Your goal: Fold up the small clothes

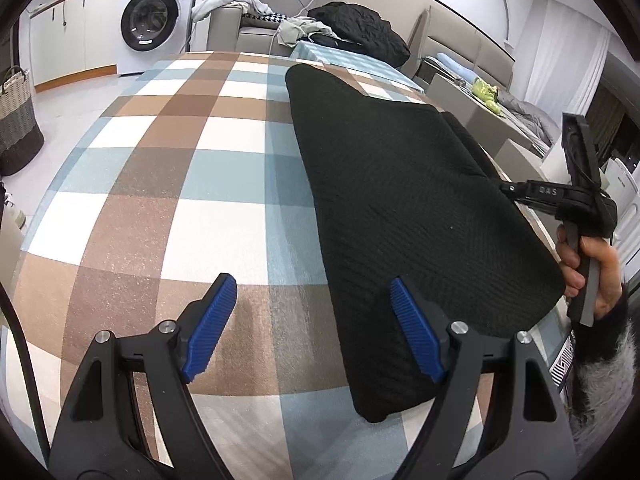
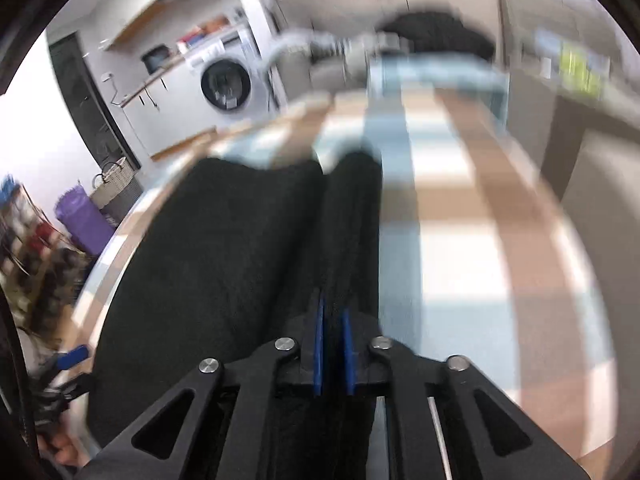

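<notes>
Currently black knit garment [image 1: 404,216] lies on checked counter [image 1: 192,168]; left gripper [image 1: 312,328] fingers wide, empty, garment at 1 o'clock. Right gripper [image 2: 332,344] fingers pinch its edge; view blurred.

We read this as a home, an open living and laundry space. A front-loading washing machine [image 1: 154,20] sits under a counter with white cabinets [image 1: 72,36], a woven laundry basket [image 1: 16,120] stands on the floor, and a grey sofa [image 1: 256,20] piled with loose clothes [image 1: 352,28] runs along the wall. Nearest us is a table with a checked cloth [image 1: 160,184].
</notes>
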`<act>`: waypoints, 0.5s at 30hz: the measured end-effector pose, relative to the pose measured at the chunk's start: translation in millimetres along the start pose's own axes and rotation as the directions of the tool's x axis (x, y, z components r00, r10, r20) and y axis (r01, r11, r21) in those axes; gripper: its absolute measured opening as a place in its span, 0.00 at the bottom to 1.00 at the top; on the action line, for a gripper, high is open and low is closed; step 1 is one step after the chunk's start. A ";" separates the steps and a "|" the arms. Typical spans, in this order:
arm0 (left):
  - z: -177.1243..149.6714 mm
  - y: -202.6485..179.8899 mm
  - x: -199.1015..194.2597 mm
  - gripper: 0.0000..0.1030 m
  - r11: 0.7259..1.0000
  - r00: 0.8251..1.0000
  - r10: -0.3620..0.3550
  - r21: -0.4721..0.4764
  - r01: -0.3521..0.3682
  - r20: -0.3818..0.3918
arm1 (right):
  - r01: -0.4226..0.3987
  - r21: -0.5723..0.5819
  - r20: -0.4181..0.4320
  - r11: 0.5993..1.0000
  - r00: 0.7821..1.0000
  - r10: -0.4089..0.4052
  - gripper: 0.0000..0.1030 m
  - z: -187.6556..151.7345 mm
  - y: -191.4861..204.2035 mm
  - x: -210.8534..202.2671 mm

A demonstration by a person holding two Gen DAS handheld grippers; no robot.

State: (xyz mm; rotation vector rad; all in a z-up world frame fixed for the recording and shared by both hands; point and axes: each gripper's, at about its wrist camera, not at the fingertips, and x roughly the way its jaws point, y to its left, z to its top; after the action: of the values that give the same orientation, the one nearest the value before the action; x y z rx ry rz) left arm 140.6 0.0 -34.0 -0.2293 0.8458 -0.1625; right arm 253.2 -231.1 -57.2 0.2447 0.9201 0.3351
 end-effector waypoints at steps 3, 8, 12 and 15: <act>-1.4 -4.6 1.3 0.75 1.000 1.000 -0.001 0.011 0.001 -0.004 | -0.039 0.015 0.001 0.999 0.999 0.039 0.19 -16.4 -7.4 -17.9; -7.4 -18.5 3.2 0.75 0.998 1.000 -0.004 0.067 0.005 -0.015 | -0.014 -0.049 -0.029 0.999 1.000 0.013 0.20 -56.7 -0.1 -41.2; -8.5 -28.0 3.1 0.75 0.995 1.000 -0.006 0.104 0.006 -0.008 | -0.048 -0.011 0.063 0.999 0.997 0.049 0.28 -58.3 7.3 -67.7; -8.0 -27.6 7.1 0.75 0.996 1.000 -0.008 0.090 0.010 -0.023 | -0.146 -0.042 0.055 0.988 0.987 0.148 0.41 -54.9 26.9 -65.8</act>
State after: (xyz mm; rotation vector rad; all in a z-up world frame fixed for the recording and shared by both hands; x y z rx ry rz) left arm 137.7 -29.3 -37.0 -0.1474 0.8575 -0.2114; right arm 167.1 -228.1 -31.6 0.2869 0.8401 0.4788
